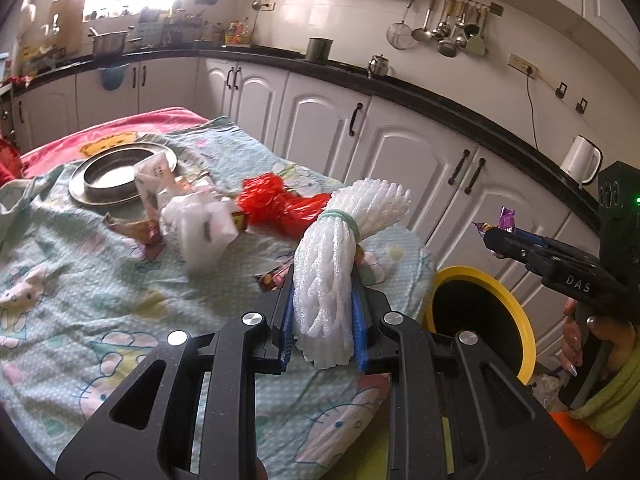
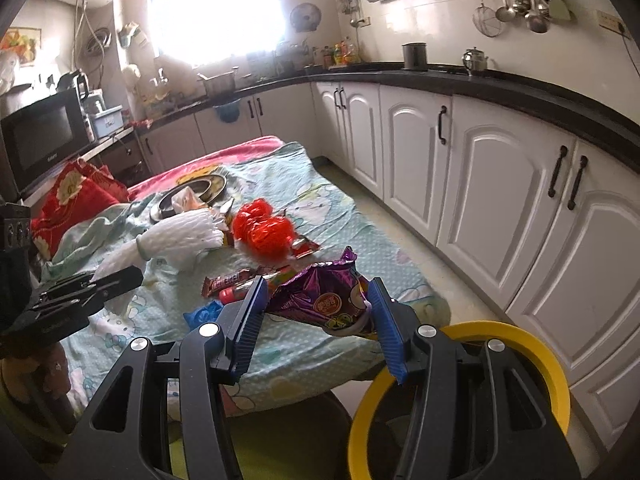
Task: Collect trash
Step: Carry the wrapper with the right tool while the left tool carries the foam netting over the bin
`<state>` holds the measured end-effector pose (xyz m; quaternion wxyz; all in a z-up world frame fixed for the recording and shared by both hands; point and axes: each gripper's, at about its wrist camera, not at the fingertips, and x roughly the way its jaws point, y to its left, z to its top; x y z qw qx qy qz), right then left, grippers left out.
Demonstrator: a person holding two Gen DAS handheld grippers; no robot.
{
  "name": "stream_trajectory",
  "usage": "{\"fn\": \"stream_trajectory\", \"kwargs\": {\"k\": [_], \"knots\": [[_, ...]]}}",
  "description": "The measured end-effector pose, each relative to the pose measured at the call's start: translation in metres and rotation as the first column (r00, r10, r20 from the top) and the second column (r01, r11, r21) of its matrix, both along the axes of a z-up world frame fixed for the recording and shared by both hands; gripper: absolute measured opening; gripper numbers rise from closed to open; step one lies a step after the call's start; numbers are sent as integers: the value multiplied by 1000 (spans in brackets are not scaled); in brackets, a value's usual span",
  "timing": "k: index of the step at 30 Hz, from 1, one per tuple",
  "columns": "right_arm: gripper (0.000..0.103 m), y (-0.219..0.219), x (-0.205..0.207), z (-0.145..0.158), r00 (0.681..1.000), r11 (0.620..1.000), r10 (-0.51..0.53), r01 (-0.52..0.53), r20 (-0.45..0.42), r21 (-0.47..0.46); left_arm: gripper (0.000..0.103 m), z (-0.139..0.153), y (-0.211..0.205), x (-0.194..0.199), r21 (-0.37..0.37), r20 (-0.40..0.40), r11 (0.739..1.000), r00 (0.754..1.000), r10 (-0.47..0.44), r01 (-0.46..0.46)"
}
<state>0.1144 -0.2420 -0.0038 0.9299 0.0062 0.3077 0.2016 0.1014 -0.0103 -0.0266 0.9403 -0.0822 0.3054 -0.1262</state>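
Observation:
My left gripper (image 1: 322,292) is shut on a white foam net bundle (image 1: 340,256) tied with a green band, held above the table's near right corner. It also shows in the right wrist view (image 2: 180,236). My right gripper (image 2: 316,296) holds a purple snack wrapper (image 2: 320,296) between its blue pads, jaws fairly wide, above the table edge and beside the yellow-rimmed trash bin (image 2: 552,364). In the left wrist view the right gripper (image 1: 496,236) sits above the bin (image 1: 516,312) with the purple wrapper (image 1: 505,218) at its tip.
On the cartoon-print cloth (image 1: 80,280) lie a red plastic bag (image 1: 276,204), white packaging (image 1: 200,220), candy wrappers (image 2: 228,280), a blue scrap (image 2: 204,314) and a metal plate (image 1: 112,172). White cabinets (image 2: 500,208) run along the right.

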Motion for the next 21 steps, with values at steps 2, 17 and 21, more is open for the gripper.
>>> {"fn": "stream_trajectory", "kwargs": {"k": [2,17,21], "knots": [[50,-8,-2,2,1000,1000,-17,17,3,9,17,2,-6,0,6,2,1000,1000,-8,8],[50,-62,-15,1,992,992,-122,122,4,42,17,1,-56,7,53,-23,995,996,-88,89],[50,-79,-20,-1,988,987,-153,153,3,48,17,-2,-72,8,70,-32,991,993,-117,118]]}}
